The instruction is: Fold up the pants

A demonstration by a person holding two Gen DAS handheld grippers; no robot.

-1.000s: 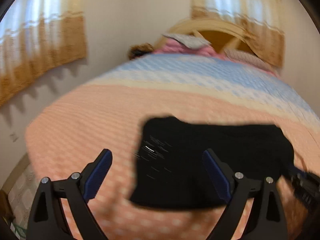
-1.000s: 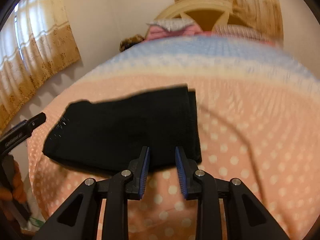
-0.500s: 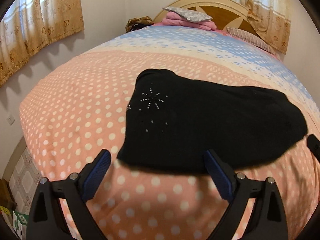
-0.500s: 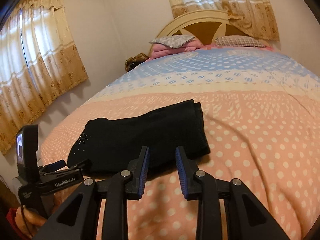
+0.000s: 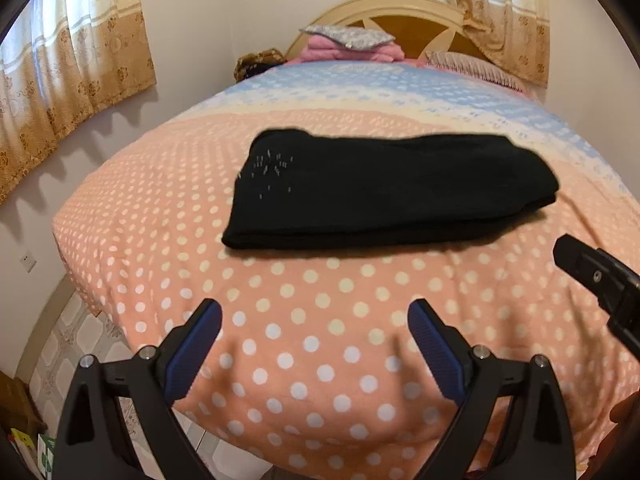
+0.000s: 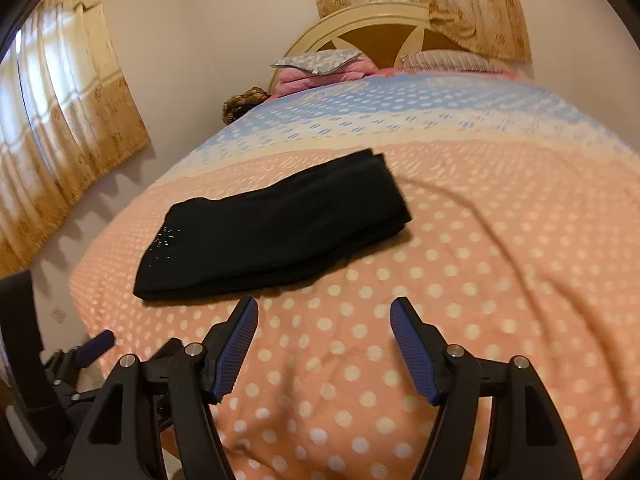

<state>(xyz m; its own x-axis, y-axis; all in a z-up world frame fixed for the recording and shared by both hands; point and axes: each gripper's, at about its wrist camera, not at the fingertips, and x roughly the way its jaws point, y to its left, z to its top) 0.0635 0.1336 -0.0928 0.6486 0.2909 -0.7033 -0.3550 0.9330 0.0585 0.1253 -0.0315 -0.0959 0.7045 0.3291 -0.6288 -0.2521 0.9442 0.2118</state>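
The black fabric pants lie folded into a long flat bundle on the peach part of the polka-dot bedspread, running crosswise in front of me, with a small spray of sparkly studs near their left end. In my right view the same pants sit ahead and to the left. My left gripper hovers over bare bedspread just short of the bundle, its blue-padded jaws spread wide and holding nothing. My right gripper also hangs above the bedspread, jaws parted and empty, clear of the cloth. Farther off, the cover turns cream and blue, and a grey patterned pillow rests on pink folded bedding against the rounded wooden headboard. Gold curtains hang on the left wall.
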